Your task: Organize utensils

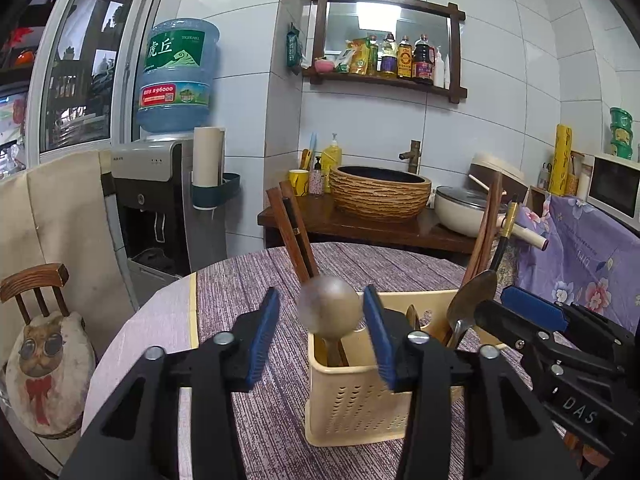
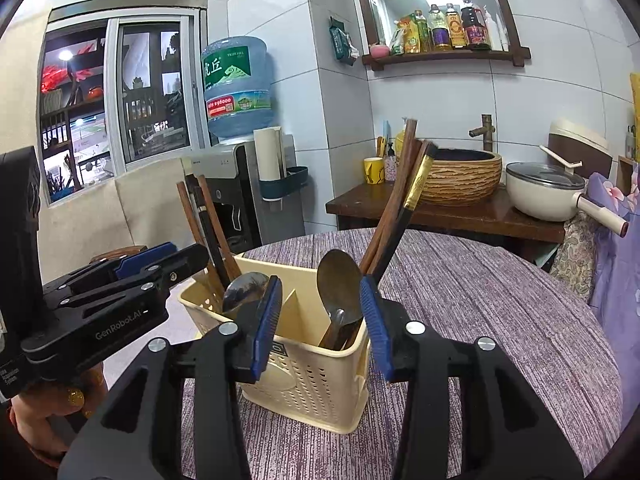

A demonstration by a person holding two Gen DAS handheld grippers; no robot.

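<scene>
Cream perforated plastic utensil caddy (image 2: 308, 376) standing on a round purple-clothed table (image 2: 500, 320), holding dark wooden chopsticks (image 2: 394, 216) and metal spoons (image 1: 328, 308), left gripper (image 1: 322, 332) and right gripper (image 2: 320, 320) both spread apart astride spoon bowls, pads not pressing.

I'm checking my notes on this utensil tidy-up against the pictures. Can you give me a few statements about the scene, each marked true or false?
1. The cream perforated plastic utensil holder stands on the purple striped tablecloth. True.
2. The left gripper is clamped on the metal spoon. False: its pads stand apart, clear of the spoon's bowl.
3. Wooden chopsticks stand in the holder. True.
4. The right gripper holds a fork. False: its jaws are open around a spoon standing in the holder.
5. The holder lies tipped over. False: it stands upright.
</scene>
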